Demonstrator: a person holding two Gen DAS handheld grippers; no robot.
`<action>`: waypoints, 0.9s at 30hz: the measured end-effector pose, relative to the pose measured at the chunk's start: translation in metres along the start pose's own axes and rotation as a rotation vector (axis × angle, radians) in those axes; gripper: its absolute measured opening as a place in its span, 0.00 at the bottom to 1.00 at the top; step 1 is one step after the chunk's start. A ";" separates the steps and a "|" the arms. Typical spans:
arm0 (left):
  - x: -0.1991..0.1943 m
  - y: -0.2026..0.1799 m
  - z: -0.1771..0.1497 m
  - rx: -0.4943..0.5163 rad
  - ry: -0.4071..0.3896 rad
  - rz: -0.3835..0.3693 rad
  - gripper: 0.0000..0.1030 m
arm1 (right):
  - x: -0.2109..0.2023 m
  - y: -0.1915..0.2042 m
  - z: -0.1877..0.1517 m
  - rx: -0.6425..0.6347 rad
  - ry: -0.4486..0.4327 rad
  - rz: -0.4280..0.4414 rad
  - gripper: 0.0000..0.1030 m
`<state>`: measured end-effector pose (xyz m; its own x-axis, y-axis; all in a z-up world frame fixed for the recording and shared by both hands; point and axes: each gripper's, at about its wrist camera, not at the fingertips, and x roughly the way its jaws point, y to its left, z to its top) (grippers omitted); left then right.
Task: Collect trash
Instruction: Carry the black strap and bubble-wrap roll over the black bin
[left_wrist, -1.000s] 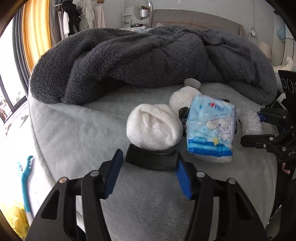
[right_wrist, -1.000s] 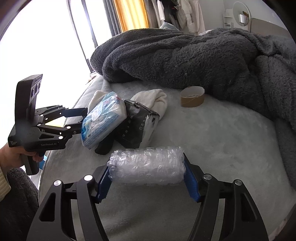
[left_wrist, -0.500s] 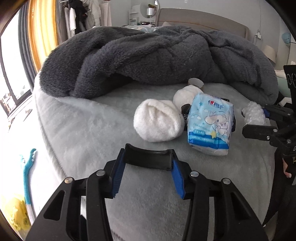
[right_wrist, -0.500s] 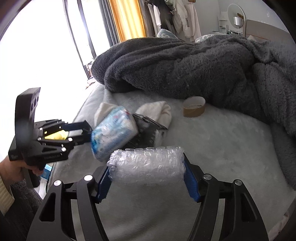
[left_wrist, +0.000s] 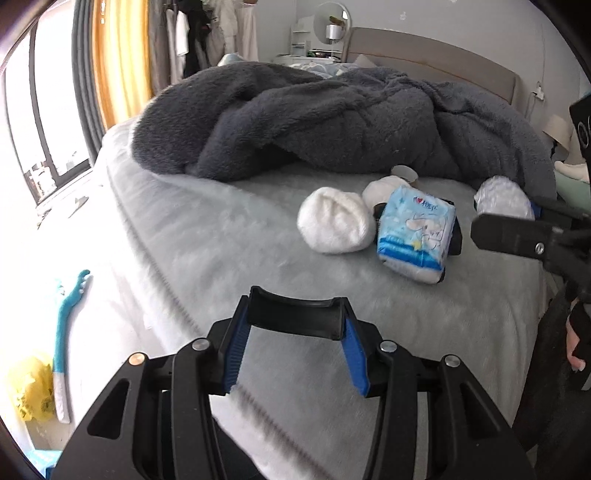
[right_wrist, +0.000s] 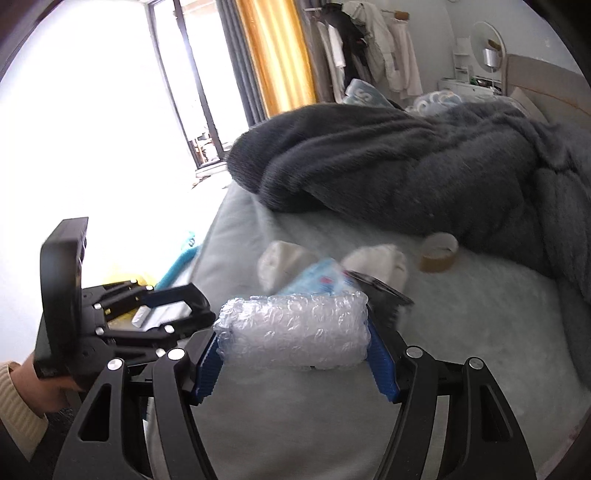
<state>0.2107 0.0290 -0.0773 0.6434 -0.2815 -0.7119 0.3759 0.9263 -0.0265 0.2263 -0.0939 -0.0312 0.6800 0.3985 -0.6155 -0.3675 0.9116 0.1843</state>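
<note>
My left gripper (left_wrist: 293, 343) is shut on a flat black plastic piece (left_wrist: 295, 314) and holds it above the bed's near edge. My right gripper (right_wrist: 293, 360) is shut on a roll of bubble wrap (right_wrist: 293, 330), lifted off the bed; the roll also shows in the left wrist view (left_wrist: 502, 199). On the grey bed (left_wrist: 221, 236) lie a blue tissue pack (left_wrist: 415, 236), two white sock balls (left_wrist: 334, 225), a black box (right_wrist: 380, 291) behind the pack and a cardboard tape core (right_wrist: 437, 253).
A dark grey fleece blanket (left_wrist: 332, 118) is heaped across the back of the bed. A teal brush (left_wrist: 68, 325) and a yellow bag (left_wrist: 31, 391) lie on the floor left of the bed. Curtains, a window and hanging clothes stand beyond.
Both grippers have pulled back and up from the pile. The left carries the black piece away from the sock ball. The right has lifted the bubble wrap clear of the bed.
</note>
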 end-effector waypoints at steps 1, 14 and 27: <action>-0.004 0.002 -0.002 -0.007 0.000 0.011 0.48 | 0.000 0.005 0.001 -0.004 0.000 0.006 0.66; -0.036 0.048 -0.033 -0.172 0.019 0.131 0.47 | 0.012 0.077 0.027 -0.117 0.011 0.083 0.66; -0.033 0.109 -0.077 -0.305 0.107 0.217 0.47 | 0.049 0.134 0.041 -0.196 0.086 0.170 0.66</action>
<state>0.1787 0.1584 -0.1103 0.6073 -0.0585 -0.7923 0.0133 0.9979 -0.0635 0.2360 0.0520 -0.0049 0.5441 0.5268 -0.6530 -0.5938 0.7916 0.1438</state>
